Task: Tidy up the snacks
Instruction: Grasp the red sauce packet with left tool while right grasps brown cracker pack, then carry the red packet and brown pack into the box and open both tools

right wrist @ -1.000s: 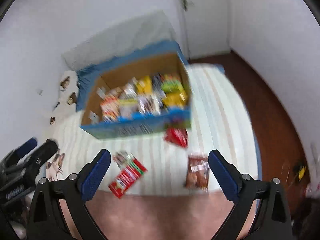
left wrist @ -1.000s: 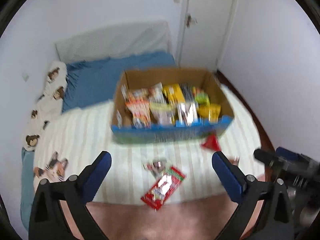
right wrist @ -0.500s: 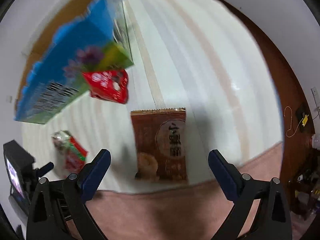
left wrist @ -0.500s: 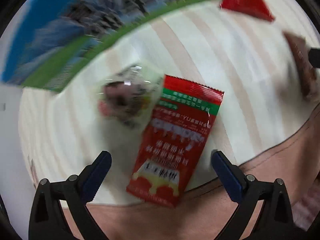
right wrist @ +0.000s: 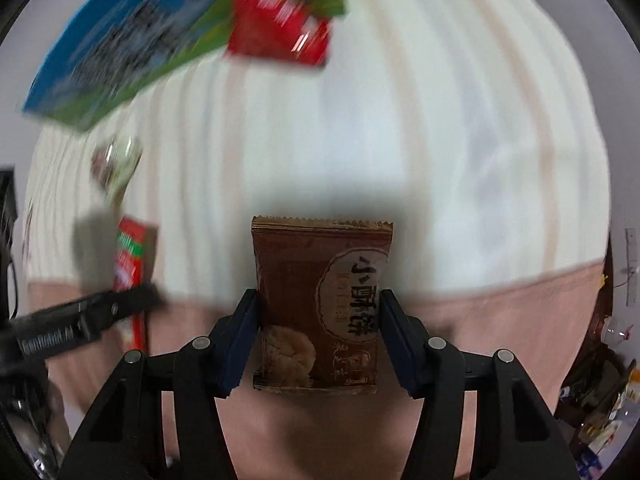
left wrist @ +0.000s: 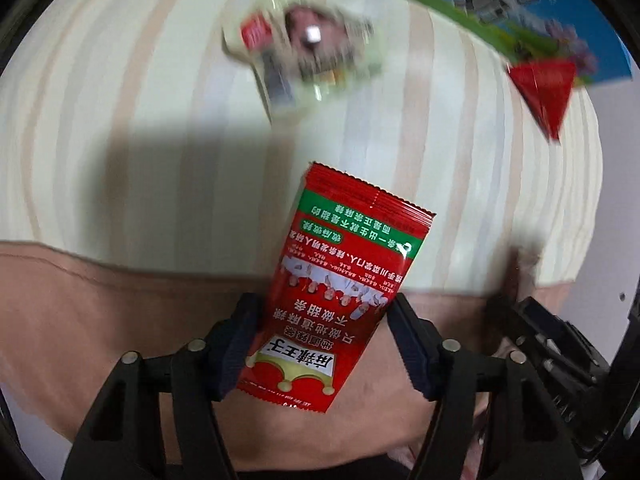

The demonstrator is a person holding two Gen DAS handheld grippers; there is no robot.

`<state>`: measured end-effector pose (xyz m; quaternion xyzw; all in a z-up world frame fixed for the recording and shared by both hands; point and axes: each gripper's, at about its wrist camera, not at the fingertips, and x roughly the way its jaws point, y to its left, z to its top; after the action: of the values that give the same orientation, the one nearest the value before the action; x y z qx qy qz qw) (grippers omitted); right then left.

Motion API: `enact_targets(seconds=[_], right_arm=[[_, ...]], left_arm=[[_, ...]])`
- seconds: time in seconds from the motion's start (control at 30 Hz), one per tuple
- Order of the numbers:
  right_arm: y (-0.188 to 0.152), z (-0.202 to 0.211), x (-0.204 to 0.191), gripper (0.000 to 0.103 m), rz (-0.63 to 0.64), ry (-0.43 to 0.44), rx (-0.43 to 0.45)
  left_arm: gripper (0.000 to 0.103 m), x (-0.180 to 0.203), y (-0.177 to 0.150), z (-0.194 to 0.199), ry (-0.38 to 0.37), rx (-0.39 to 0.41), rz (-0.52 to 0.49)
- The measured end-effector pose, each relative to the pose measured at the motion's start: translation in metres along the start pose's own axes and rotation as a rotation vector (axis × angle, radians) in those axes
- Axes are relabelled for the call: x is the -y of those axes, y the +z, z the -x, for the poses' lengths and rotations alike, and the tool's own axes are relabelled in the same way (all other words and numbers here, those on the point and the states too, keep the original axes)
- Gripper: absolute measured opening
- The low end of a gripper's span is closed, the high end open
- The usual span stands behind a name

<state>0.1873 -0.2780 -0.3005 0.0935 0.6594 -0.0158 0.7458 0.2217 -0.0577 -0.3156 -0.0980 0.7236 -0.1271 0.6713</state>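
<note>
A red spicy-strip packet (left wrist: 348, 264) lies over the border of the striped cover and its pink band. My left gripper (left wrist: 323, 304) points steeply down with its jaws closing, and both pads touch the packet's long edges. A brown pastry packet (right wrist: 320, 272) lies upright in the right wrist view. My right gripper (right wrist: 317, 296) points straight down with its jaws closing, its pads against the packet's two sides. The blue and green snack box (right wrist: 120, 52) stands beyond, blurred.
A clear-wrapped snack (left wrist: 308, 52) lies past the red packet, and another red packet (left wrist: 544, 88) leans at the box's foot (left wrist: 520, 4). The cream striped bed cover (left wrist: 120, 120) ends in a pink band (left wrist: 80, 320). Clutter sits on the floor (right wrist: 600, 400) at right.
Both grippers dropped from a high view of the bed and box down onto the cover. Their wide-open jaws have closed in around the red packet and the brown packet.
</note>
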Motion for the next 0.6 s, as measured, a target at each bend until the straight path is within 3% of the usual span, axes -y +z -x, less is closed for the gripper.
enact_targets(seconds=[0.17,0.23,0.27,0.3,0.4,0.47,0.6], right_arm=[[-0.017,-0.015,0.003,0.064,-0.036,0.019,-0.061],[-0.015,-0.019,0.004,0.070,-0.060,0.028,-0.062],[-0.014,-0.021,0.004,0.072,-0.062,0.027,-0.061],[-0.015,-0.024,0.001,0.072,-0.061,0.010,-0.054],[-0.020,-0.031,-0.009,0.071,-0.029,-0.047,-0.018],[-0.025,-0.029,-0.018,0.061,-0.002,-0.084,0.017],[-0.035,-0.018,-0.024,0.061,-0.004,-0.053,0.047]], left_arm=[[0.071,0.023,-0.004,-0.018,0.112,-0.037,-0.155],[0.071,0.033,-0.008,-0.020,0.164,-0.009,-0.207],[0.069,0.037,-0.010,-0.019,0.182,0.008,-0.225],[0.057,0.040,-0.014,-0.018,0.192,0.028,-0.235],[0.048,0.045,-0.022,-0.010,0.177,0.054,-0.229],[0.047,0.035,-0.019,0.001,0.160,0.057,-0.207],[0.047,0.031,-0.026,0.027,0.089,0.089,-0.160]])
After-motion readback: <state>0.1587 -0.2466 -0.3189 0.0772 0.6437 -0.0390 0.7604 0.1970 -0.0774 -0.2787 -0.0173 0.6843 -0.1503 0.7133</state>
